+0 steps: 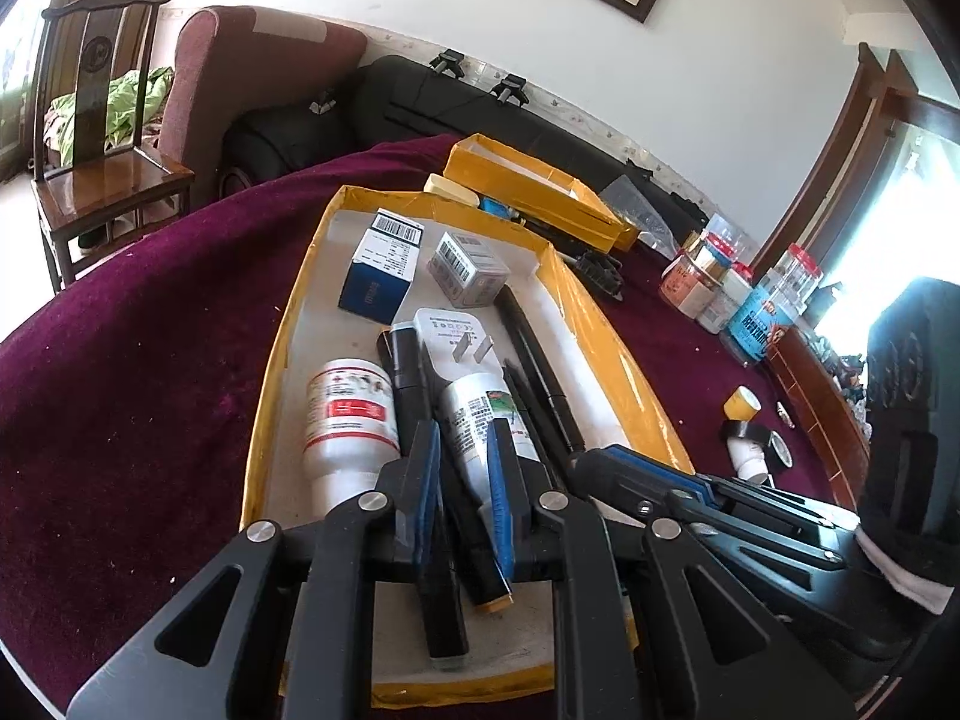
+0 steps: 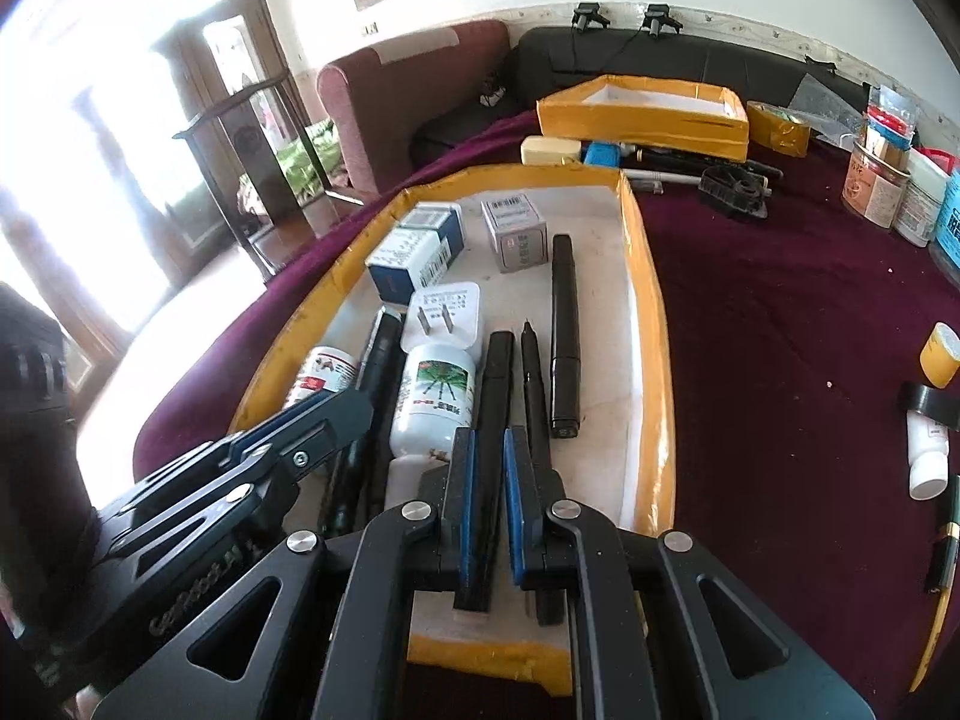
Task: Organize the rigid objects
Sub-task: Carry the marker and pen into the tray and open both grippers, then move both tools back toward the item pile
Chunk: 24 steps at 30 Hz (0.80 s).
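Note:
A yellow-edged tray on the purple cloth holds two small boxes, a white plug, two white bottles and several black pens. My left gripper sits low over the tray's near end. Its pads are closed on a thick black marker that lies beside the red-label bottle. My right gripper is just to its right, shut on a black pen that fills the gap between its blue pads. Both pens still rest along the tray floor. The right wrist view also shows the left gripper over the marker.
A second yellow tray stands at the back, with loose items and a black plastic part in front of it. Jars crowd the far right. A tape roll, a small white bottle and a yellow cap lie right of the tray.

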Motion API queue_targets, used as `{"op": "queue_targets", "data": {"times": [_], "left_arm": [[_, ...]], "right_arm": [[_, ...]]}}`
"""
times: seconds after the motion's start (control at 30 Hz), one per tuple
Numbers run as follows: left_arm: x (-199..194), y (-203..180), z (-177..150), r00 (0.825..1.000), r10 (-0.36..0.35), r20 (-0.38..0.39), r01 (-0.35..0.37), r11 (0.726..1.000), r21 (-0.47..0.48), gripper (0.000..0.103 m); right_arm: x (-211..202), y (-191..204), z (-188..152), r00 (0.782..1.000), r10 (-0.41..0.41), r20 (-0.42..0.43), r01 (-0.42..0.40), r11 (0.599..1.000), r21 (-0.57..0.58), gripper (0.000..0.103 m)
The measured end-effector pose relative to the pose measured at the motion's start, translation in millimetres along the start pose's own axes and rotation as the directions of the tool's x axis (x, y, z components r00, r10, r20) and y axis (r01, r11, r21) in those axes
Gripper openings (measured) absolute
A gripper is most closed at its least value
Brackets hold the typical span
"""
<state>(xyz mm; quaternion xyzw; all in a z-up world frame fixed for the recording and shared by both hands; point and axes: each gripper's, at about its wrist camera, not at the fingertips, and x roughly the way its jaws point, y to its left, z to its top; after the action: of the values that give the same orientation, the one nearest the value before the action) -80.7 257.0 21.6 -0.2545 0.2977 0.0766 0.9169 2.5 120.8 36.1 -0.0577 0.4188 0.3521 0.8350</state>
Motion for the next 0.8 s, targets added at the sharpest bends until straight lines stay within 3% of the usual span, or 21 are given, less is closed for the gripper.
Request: {"op": "queue_targets", "data": {"times": [0.3,0.53,0.7,0.8], "left_arm": [[-17,-25,-1,0.999,-0.027,0.021,0.026,0.998,0.054,0.014],[-28,-62,-7,0.998,-0.066,0.018,0.062,0.988,0.141,0.013],[-30,-93,-18,0.996,-0.094,-0.003,0.092,0.972,0.215,0.013],[-26,-114,-30,0.993,-0.115,-0.035,0.120,0.958,0.259,0.014]], "right_arm": [[-33,-22,-8,0.997,0.046,0.061,-0.050,0.997,0.057,0.009],[-72,-73,-19,0.990,0.043,0.134,-0.063,0.986,0.152,0.009],[-104,-125,-42,0.982,-0.106,0.156,0.074,0.978,0.197,0.009],[-118,-164,-62,0.971,-0.217,0.099,0.186,0.950,0.252,0.009]]}}
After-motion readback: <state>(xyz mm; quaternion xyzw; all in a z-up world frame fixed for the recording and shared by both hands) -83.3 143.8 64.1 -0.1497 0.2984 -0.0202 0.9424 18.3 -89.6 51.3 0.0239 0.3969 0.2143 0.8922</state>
